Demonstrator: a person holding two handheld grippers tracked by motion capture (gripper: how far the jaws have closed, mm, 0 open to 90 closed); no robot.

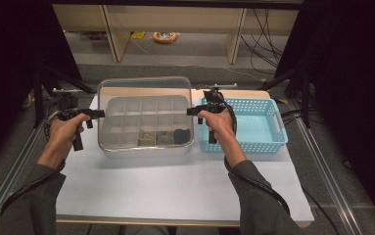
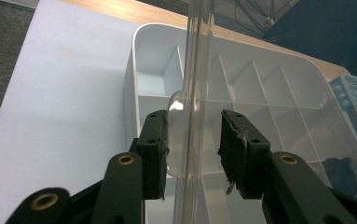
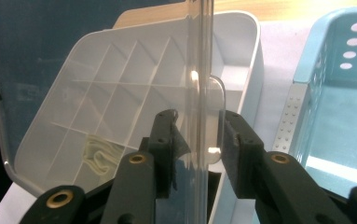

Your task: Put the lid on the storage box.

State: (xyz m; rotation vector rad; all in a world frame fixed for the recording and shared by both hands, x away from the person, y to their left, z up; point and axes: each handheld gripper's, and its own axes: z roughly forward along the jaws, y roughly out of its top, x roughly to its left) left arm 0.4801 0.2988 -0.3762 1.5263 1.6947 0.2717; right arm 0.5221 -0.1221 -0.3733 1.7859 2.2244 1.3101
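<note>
On the white surface, divided organiser box sits left of blue basket. Clear lid raised, tilted up. Left tongs and right tongs each straddle a lid side tab, released, pads not touching.

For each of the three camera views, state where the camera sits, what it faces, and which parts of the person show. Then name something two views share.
High view: above the person's side, facing forward and down on the table; forearms, both hands show.
Left gripper view: on the left gripper, facing its jaws astride the clear lid.
Right gripper view: on the right gripper, jaws astride the lid's opposite edge.
Shared: both gripper views show the white divided box and blue basket.
</note>
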